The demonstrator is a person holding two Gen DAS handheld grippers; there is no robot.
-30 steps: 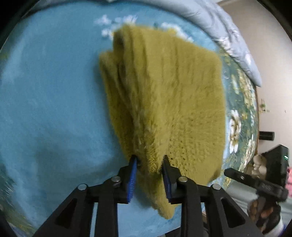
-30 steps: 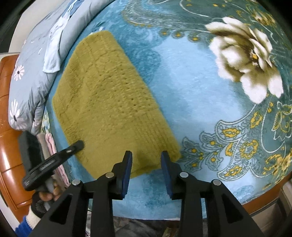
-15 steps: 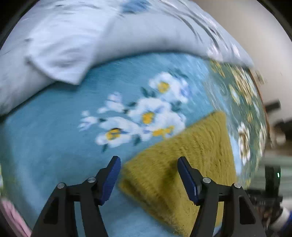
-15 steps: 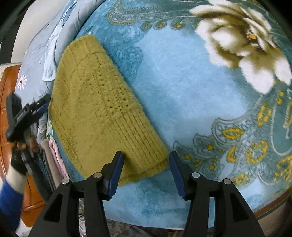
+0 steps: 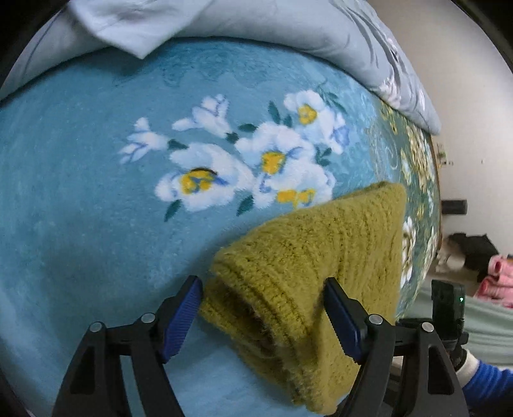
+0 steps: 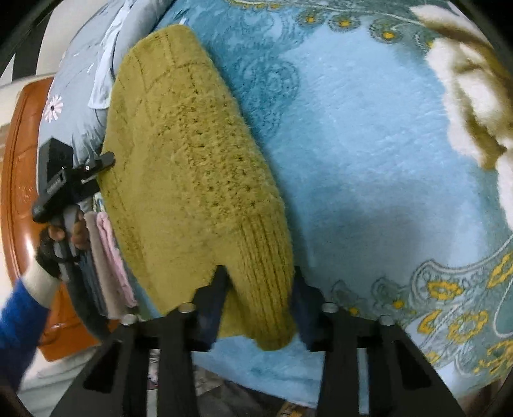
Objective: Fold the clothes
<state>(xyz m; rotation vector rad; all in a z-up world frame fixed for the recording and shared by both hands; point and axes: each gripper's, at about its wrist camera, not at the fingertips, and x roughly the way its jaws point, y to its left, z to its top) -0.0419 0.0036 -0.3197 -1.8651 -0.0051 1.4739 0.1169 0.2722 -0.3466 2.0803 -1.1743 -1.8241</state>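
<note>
A folded mustard-yellow knitted sweater [image 5: 323, 269] lies on a blue floral blanket [image 5: 96, 224]. My left gripper [image 5: 264, 312] is open, its blue-padded jaws standing on either side of the sweater's folded end. In the right wrist view the same sweater [image 6: 192, 179] stretches away from me. My right gripper [image 6: 259, 298] is open and straddles the ribbed hem. The left gripper [image 6: 93, 173] shows there at the sweater's far left edge.
A grey quilt [image 5: 288, 29] lies along the far side of the blanket. A stack of folded clothes [image 6: 105, 256] sits by the bed's left side, in front of an orange wooden headboard [image 6: 19, 199]. The blanket's front edge [image 6: 275, 378] is just under my right gripper.
My left gripper let go of the sweater, opened wide and now sits around its folded end on the blanket. My right gripper opened wider and moved forward over the ribbed hem.
</note>
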